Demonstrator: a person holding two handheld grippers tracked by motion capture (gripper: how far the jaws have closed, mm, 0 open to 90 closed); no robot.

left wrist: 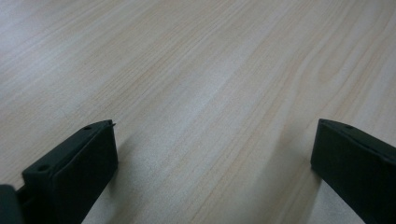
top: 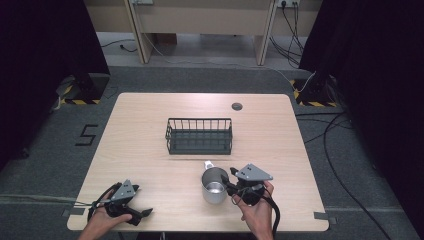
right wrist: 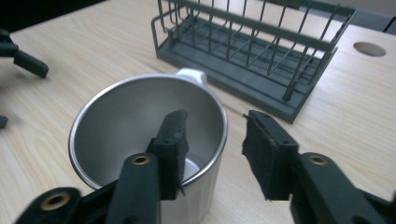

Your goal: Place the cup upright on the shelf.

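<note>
A steel mug [top: 214, 186] with a white handle stands upright on the wooden table [top: 150, 150], near the front edge. My right gripper [top: 226, 182] reaches it from the right. In the right gripper view the right gripper [right wrist: 217, 116] straddles the wall of the mug [right wrist: 116, 116], one jaw inside and one outside. A gap shows between each pad and the wall, so it is open. My left gripper [top: 141, 201] rests at the front left, held by a hand. Its jaws [left wrist: 212, 140] stand wide apart over bare wood with nothing between them.
A dark wire dish rack [top: 199, 120] stands at the table's middle, behind the mug, and looks empty [right wrist: 252, 46]. A round cable hole [top: 237, 106] sits near the far edge. Cables trail from both grippers over the front edge.
</note>
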